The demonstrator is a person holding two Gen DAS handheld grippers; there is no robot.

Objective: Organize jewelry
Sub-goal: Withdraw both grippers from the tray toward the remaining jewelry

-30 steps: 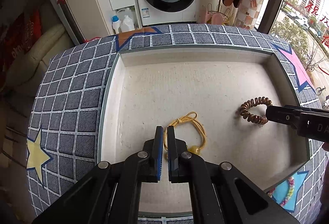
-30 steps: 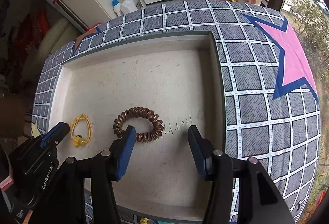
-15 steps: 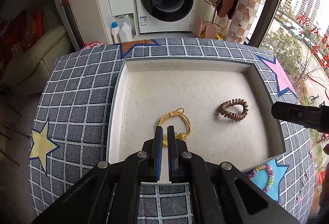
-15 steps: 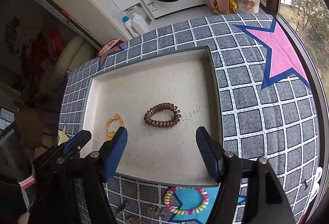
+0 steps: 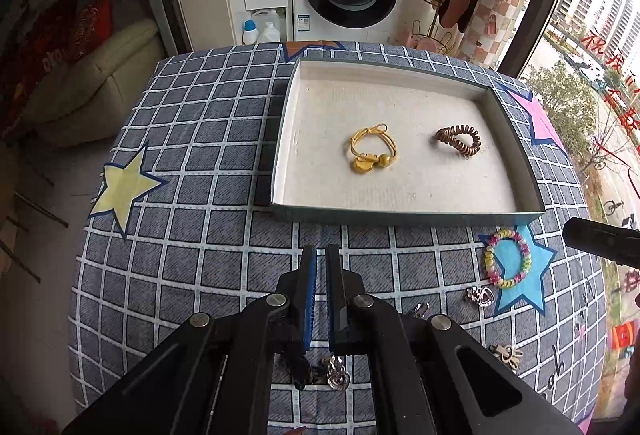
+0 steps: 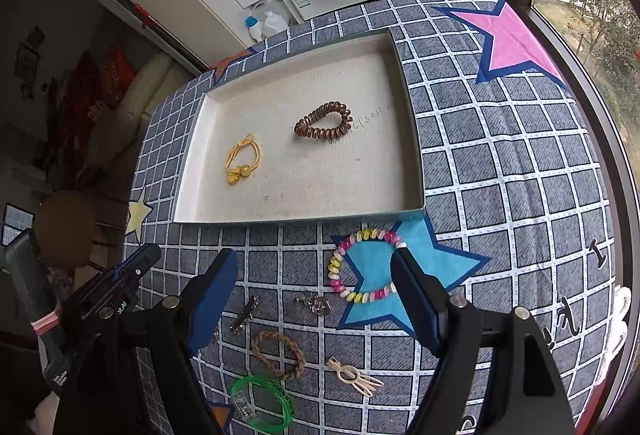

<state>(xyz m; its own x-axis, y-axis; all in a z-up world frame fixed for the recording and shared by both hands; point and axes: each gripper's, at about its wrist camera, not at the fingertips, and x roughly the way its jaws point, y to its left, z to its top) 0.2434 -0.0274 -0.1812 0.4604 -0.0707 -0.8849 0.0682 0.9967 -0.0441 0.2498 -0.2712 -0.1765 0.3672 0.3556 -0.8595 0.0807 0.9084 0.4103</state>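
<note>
Compared with a second ago, both grippers are seen further back and higher, over the checked cloth of the surface (image 5: 208, 139) in front of the tray (image 5: 404, 216) instead of over its floor. The left gripper (image 5: 321, 267) is clenched with nothing between its pads, as it was before. The right gripper (image 6: 316, 271) is released; its jaws have just been opening wider, and nothing is held between them. The brown spiral hair tie (image 6: 324, 121), which lay at the right gripper's tips earlier, is left on the tray floor, well apart from both grippers. The yellow hair tie (image 5: 370, 151) is lying unmoved beside it in the tray.

More of the surface is now shown: a pastel bead bracelet (image 6: 362, 265) on a blue star just outside the tray's near wall, a braided brown bracelet (image 6: 278, 353), a green bangle (image 6: 264, 401), a cream hair clip (image 6: 354, 375) and several small metal charms (image 6: 316, 303).

In the right wrist view, part of the bead bracelet is covered by the right pad. In the left wrist view, some charms are half hidden beneath the gripper frame and cannot be made out. Only the tip of the right gripper is caught at that view's right edge.
</note>
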